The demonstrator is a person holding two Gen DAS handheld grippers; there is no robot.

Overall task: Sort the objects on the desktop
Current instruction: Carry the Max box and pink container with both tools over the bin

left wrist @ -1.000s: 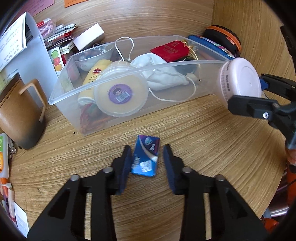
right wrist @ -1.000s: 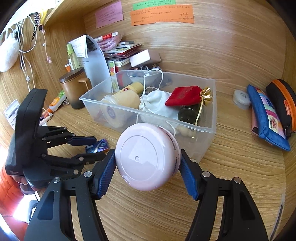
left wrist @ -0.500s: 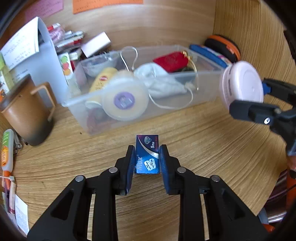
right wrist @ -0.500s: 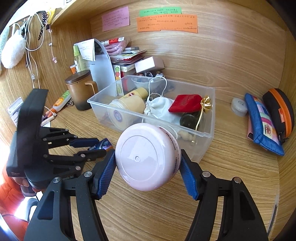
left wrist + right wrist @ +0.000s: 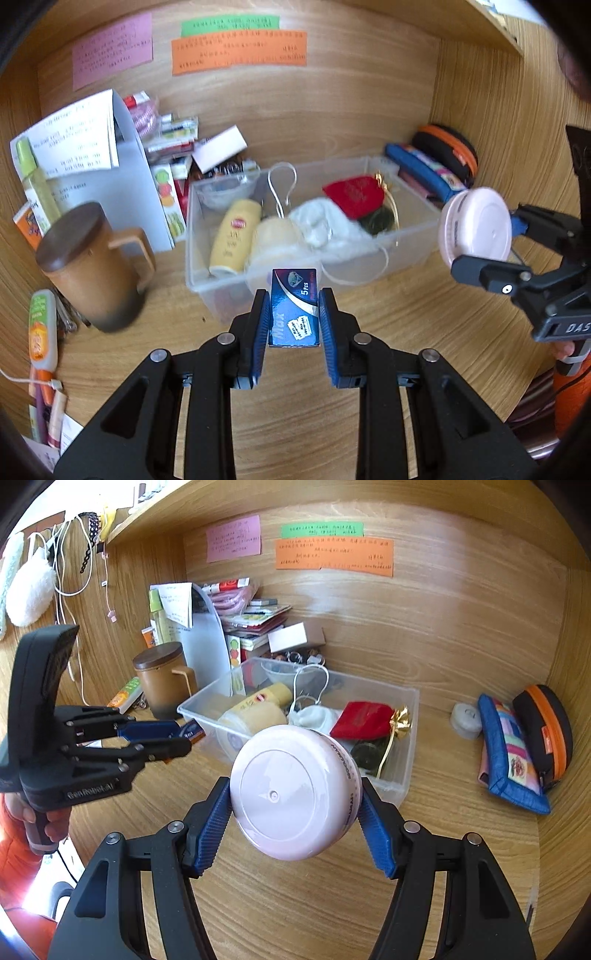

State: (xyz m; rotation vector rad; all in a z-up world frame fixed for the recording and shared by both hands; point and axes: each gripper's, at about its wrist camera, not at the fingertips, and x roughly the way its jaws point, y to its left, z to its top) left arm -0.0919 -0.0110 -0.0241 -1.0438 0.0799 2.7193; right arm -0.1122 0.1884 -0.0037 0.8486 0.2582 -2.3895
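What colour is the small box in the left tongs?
Blue box, silver swoosh, white lettering; clearest in the left wrist view.

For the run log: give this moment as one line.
left gripper: shut on blue box | right gripper: shut on pink jar | clear bin: ahead

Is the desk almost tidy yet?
Partly. The clear bin already holds a red pouch and yellow bottle. The left gripper holds a small blue box, the right gripper a pink jar. Pencil cases still lie outside.
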